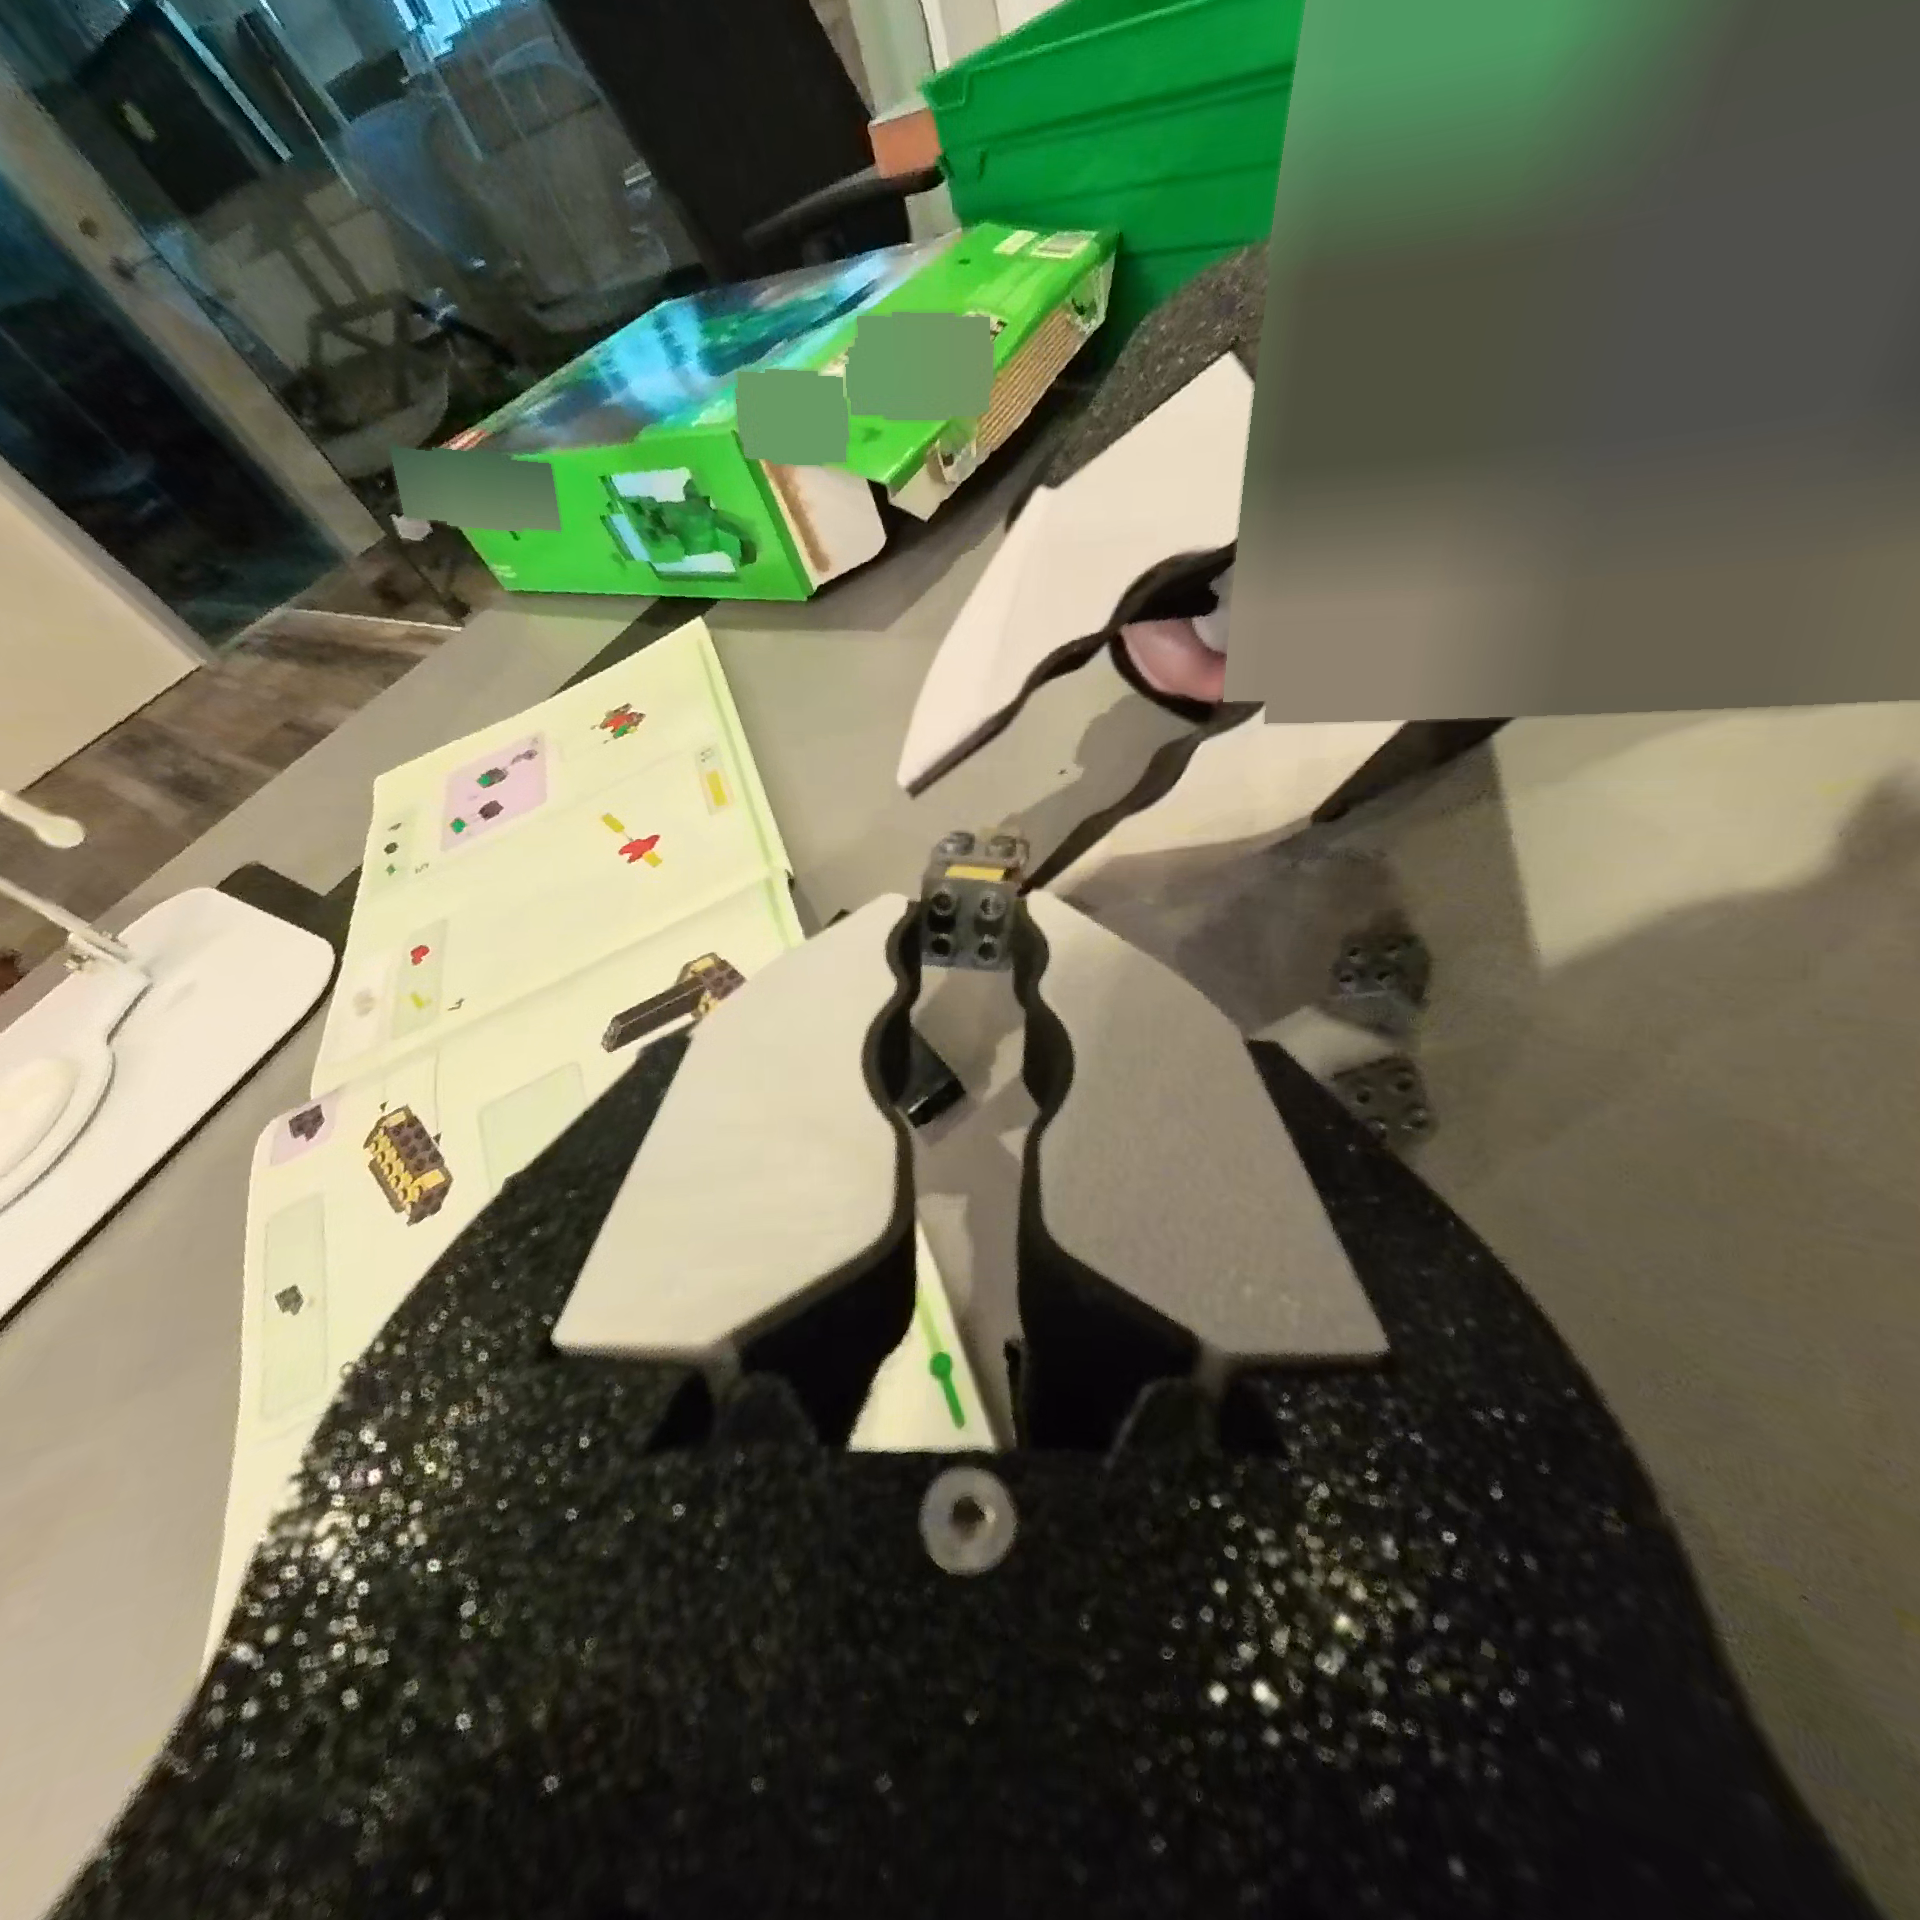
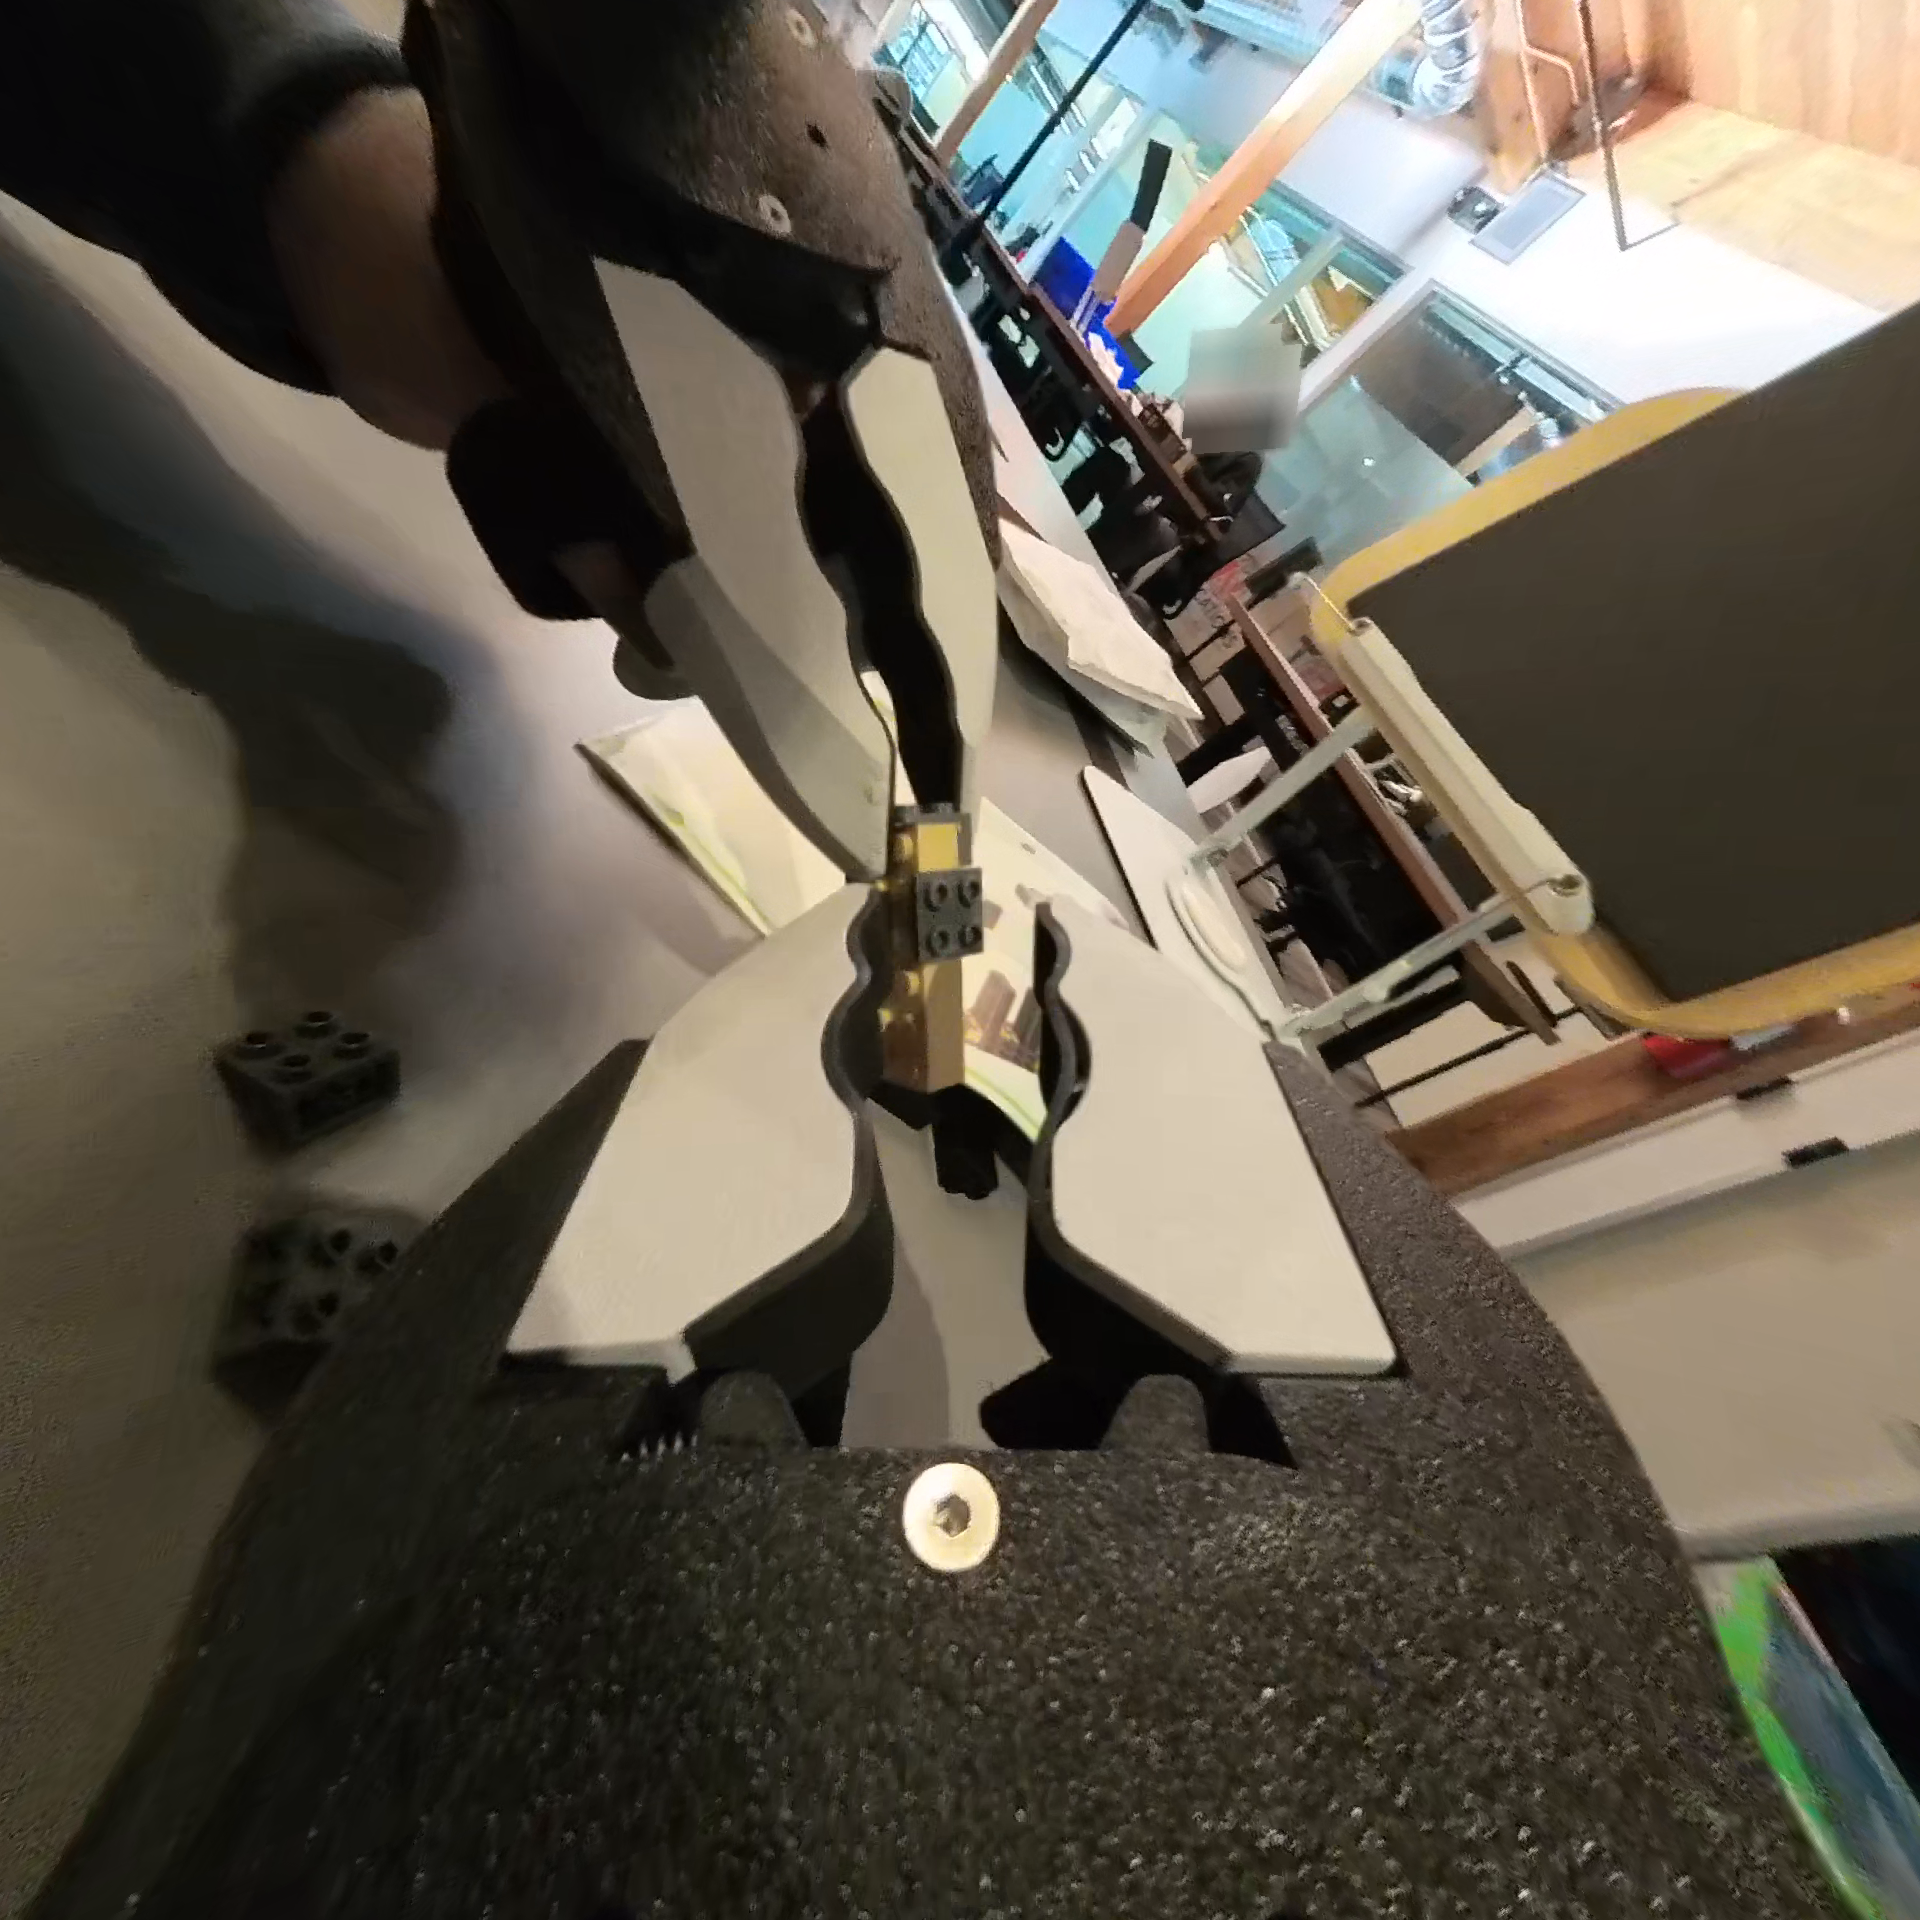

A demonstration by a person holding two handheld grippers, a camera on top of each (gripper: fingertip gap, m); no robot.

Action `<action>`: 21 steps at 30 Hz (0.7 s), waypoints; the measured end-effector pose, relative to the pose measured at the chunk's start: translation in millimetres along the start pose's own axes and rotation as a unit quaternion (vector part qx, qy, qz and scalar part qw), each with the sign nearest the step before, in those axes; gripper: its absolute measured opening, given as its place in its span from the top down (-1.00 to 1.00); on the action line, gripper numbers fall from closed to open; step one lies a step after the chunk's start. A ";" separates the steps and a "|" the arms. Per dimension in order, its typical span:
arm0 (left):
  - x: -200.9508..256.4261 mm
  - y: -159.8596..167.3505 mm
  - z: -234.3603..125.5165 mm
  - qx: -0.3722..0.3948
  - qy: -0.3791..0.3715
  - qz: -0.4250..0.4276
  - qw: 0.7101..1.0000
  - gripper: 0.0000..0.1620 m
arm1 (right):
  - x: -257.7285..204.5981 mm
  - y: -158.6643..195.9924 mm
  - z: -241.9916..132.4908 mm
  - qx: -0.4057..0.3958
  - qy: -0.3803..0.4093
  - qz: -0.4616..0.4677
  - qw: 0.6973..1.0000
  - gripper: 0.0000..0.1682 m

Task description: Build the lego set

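My left gripper (image 1: 966,914) is shut on a small lego assembly (image 1: 971,930) of a dark grey studded piece with a tan strip, held above the grey table (image 1: 1662,935). In the right wrist view the assembly (image 2: 951,914) is a long tan bar with a grey studded plate, and a black piece (image 2: 961,1153) shows at its lower end. The left gripper (image 2: 920,821) pinches its top end. My right gripper (image 2: 951,925) stands around the assembly with its jaws apart and a gap on the right side. Two loose dark grey bricks (image 2: 307,1070) (image 2: 301,1288) lie on the table.
The open instruction booklet (image 1: 561,883) lies left of the grippers. A green lego box (image 1: 707,488) and a green bin (image 1: 1101,135) stand behind. A white tray (image 1: 135,1018) is at the far left. A yellow-framed chair (image 2: 1662,727) stands beyond the table edge. My left and right fingertips are right by each other.
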State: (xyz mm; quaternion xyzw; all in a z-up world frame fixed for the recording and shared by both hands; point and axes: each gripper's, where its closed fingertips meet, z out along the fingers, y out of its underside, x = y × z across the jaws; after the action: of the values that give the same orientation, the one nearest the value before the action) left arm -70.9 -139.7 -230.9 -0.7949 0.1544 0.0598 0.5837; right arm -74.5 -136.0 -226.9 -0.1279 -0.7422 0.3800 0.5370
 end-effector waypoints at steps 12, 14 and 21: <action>1.5 3.5 0.0 -0.019 -0.003 0.033 0.999 0.80 | -7.5 3.4 3.1 -0.021 -0.008 -0.027 0.999 0.78; 2.0 4.7 0.3 -0.024 -0.003 0.041 0.999 0.80 | -7.2 4.5 3.7 -0.023 -0.010 -0.021 0.999 0.74; 3.7 6.9 1.2 -0.032 -0.003 0.059 0.998 0.80 | -13.0 7.8 4.7 -0.028 -0.038 -0.004 0.999 0.79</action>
State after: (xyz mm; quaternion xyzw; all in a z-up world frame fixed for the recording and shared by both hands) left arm -69.5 -141.1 -238.6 -0.8025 0.1971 0.1009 0.5540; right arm -75.3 -140.5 -242.1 -0.1257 -0.7729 0.3615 0.5062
